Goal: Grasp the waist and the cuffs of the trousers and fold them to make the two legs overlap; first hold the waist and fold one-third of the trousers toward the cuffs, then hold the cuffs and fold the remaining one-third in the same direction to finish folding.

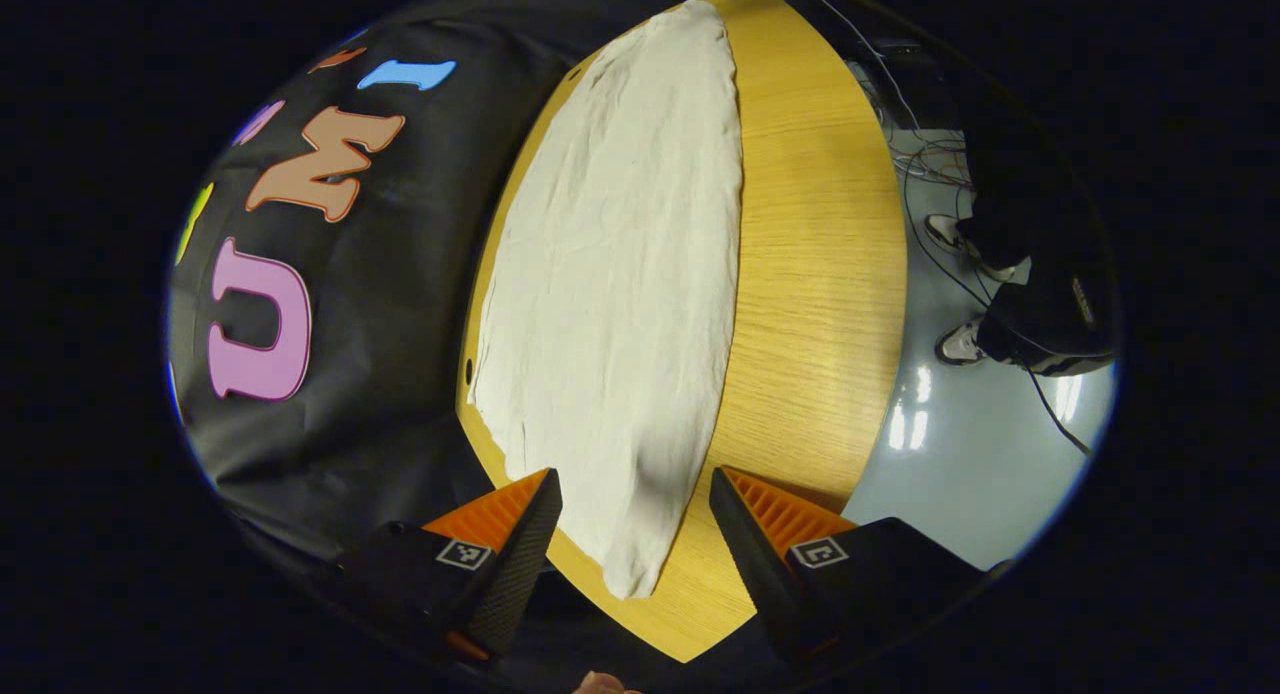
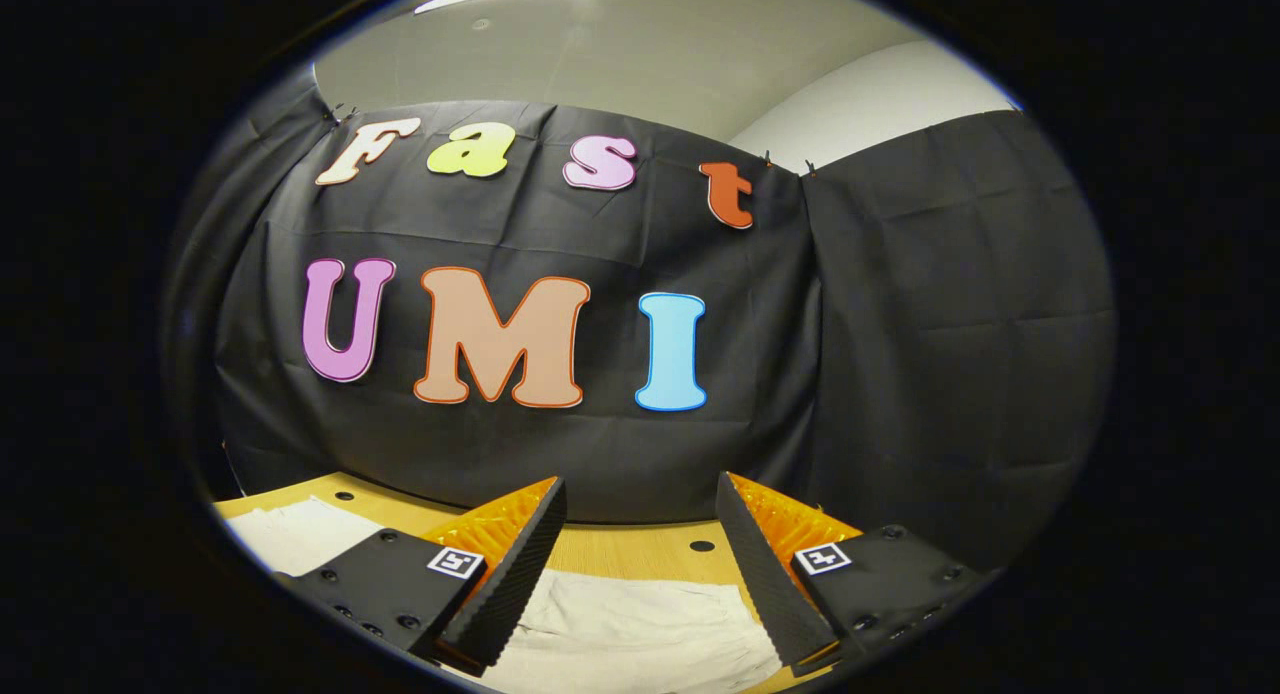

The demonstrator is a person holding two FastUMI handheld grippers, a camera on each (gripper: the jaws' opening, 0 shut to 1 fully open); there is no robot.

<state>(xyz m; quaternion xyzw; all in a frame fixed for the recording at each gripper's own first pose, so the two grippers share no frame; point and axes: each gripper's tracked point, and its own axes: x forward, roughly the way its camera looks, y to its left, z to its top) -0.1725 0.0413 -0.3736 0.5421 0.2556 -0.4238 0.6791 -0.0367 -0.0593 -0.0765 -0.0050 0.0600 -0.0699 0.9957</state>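
Left gripper (image 1: 635,519) is held spread above the near end of the trousers (image 1: 620,304), laid lengthwise along the table (image 1: 820,274), presumably for grasping; right gripper (image 2: 640,534), likewise spread, is raised over the cloth.

I count one pair of trousers (image 1: 615,274) and one tabletop (image 1: 820,274). I have two tools: left tool (image 1: 635,489), right tool (image 2: 640,494). At three o'clock, two shoes (image 1: 960,342).

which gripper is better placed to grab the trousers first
Left, probably. The left gripper hangs open with one end of the trousers between its fingers. The right gripper, also open, faces the wall above the cloth.
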